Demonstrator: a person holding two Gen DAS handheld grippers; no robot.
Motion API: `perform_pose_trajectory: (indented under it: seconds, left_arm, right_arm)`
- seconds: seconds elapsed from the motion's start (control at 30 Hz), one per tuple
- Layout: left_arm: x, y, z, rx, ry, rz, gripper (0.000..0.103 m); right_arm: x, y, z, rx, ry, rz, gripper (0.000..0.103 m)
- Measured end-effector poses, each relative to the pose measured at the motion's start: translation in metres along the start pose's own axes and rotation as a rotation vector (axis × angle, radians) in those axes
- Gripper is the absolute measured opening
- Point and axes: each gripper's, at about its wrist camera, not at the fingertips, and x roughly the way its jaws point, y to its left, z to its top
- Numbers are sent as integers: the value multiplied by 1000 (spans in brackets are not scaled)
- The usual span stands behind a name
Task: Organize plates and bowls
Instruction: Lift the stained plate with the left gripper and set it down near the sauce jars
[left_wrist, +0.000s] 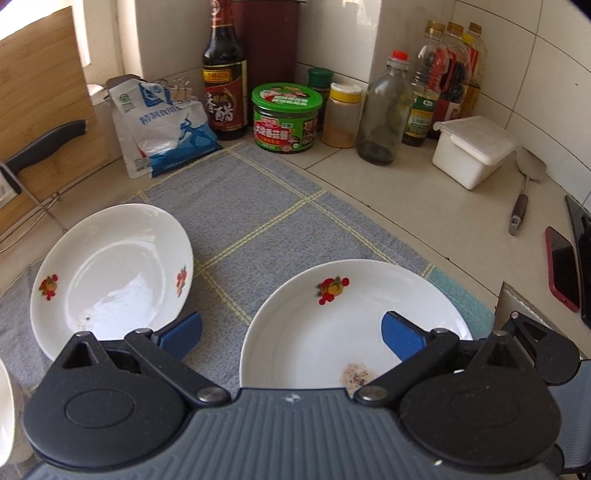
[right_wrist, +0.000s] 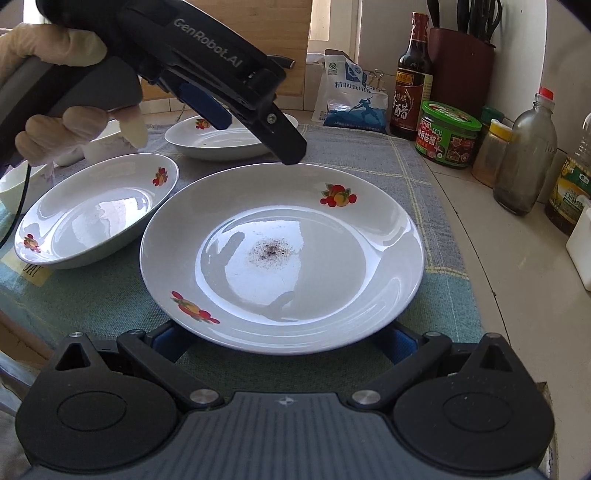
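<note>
"Cloth comes first, surely? What is the checked cloth (right_wrist: 369, 147) doing under everything?"

"It probably cushions the crockery on the counter (left_wrist: 406, 192). The large plate (right_wrist: 280, 258) sits on it, and the rest is placed around that plate."

"What lies around it, then?"

"A deep dish (right_wrist: 96, 210) lies just to the left of the large plate, rims nearly touching. A second dish (right_wrist: 221, 136) sits beyond it, well apart. All three carry the same fruit print, so nesting them in one pile seems the likely aim. None is stacked yet."

"Where are the claws?"

"The right gripper (right_wrist: 282, 341) is at the plate's near rim with its jaws spread wide. One blue pad (right_wrist: 166, 343) shows on each side, just below the rim, and it holds nothing. That low, straddling pose suits sliding in under the lip. The left gripper (left_wrist: 293, 334), in a gloved hand (right_wrist: 62, 129), hangs above the plate's far edge. It is also fully spread and empty, perhaps waiting to steady or receive."

"Is there anything smaller?"

"A dark speckled smudge (right_wrist: 271, 251) marks the plate's centre. Because of that smudge, the plate is better kept level when lifted."
</note>
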Motion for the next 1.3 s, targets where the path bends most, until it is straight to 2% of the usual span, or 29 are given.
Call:
perform_pose_trajectory:
  seconds: [0.53,0.7,1.03,1.3]
  left_arm:
    - [60,2,19,193,242,-199,99]
    - [72,3,22,220,314,-252,82]
    - [75,3,26,286,353,-288,79]
    - [74,4,24,296,351,-291,79]
  right_arm:
    - [0,1,-1,-6,-14,1,103]
    - [0,0,2,-13,1,7,103]
    - [2,1,7,-17,28,4,103]
    - [2,1,11,-21,63,4,103]
